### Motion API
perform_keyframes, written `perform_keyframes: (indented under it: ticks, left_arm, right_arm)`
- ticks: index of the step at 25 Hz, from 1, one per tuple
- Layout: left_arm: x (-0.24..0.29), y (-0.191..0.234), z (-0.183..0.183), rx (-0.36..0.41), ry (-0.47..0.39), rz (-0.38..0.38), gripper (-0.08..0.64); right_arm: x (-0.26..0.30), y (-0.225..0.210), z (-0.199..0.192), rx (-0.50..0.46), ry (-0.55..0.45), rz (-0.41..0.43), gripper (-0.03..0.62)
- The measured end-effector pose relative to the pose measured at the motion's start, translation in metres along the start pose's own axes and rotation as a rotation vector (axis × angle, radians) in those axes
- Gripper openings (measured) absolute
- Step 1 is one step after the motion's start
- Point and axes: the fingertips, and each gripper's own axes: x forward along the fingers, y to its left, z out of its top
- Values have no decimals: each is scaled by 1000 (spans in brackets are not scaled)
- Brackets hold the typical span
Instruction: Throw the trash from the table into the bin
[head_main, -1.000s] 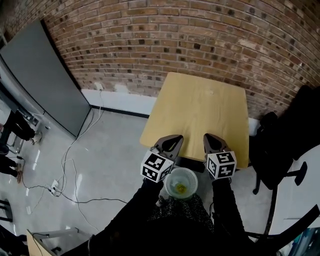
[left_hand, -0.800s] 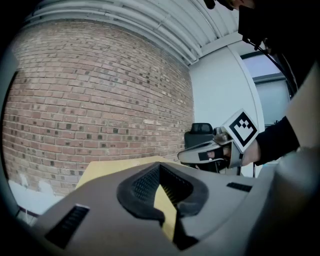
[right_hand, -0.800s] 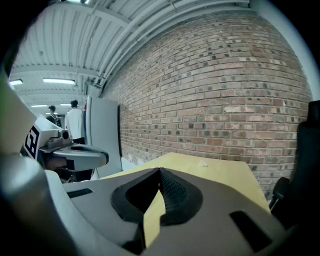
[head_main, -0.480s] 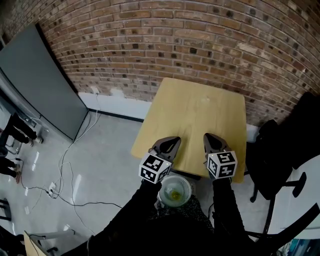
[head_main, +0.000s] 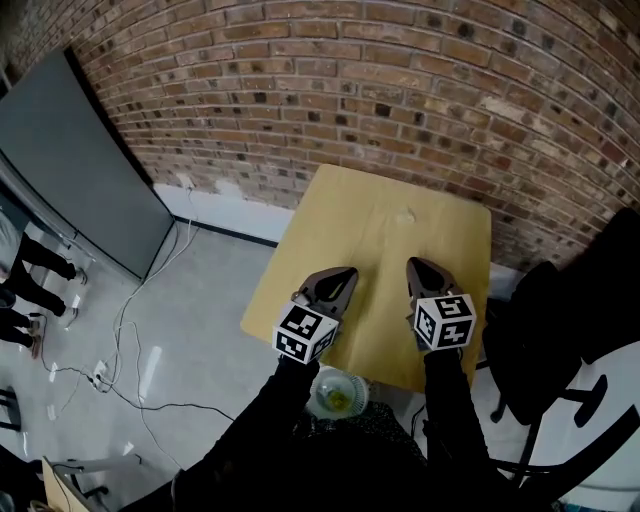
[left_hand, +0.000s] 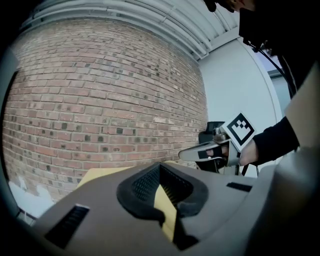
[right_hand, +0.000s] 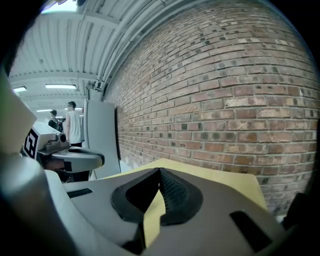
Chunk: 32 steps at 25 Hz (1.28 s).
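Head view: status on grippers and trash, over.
Left gripper, right gripper shut, empty. Scrap at far end of table, untouched. Bin below near edge. Nothing between.

You wore black long sleeves (head_main: 262, 425) on both arms, reaching right down to the tools, and a dark speckled fabric (head_main: 345, 428) showed between them. Your left gripper (head_main: 347, 273) and right gripper (head_main: 414, 264) were a matching pair, with smooth grey shells that narrowed to a pointed nose. At the hand end each carried a white cube (head_main: 305, 333) printed with bold black square markers. Seen from the gripper views, each shell had a dark rectangular slot (left_hand: 70, 225) on either side. The inner pads (left_hand: 175, 182) were black with a fine ribbed texture.
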Motion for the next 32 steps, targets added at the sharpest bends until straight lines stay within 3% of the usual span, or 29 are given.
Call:
perform_keyframes:
  ticks: [21,22,26,32]
  left_arm:
    - [109,33,-4,-38,37,45,0]
    - [113,34,-7,-42,42,46,0]
    - [122,38,-17,-33,71,61,0]
    - [128,49,-25,-42,100,90,0]
  right_arm:
    - [91,-96,-7,-39,62,43,17]
    - [96,-100,-10,-41,71,42,27]
    - [119,-113,-28,-52,115,32,230]
    - [149,-124,-43,-29,136,47,250]
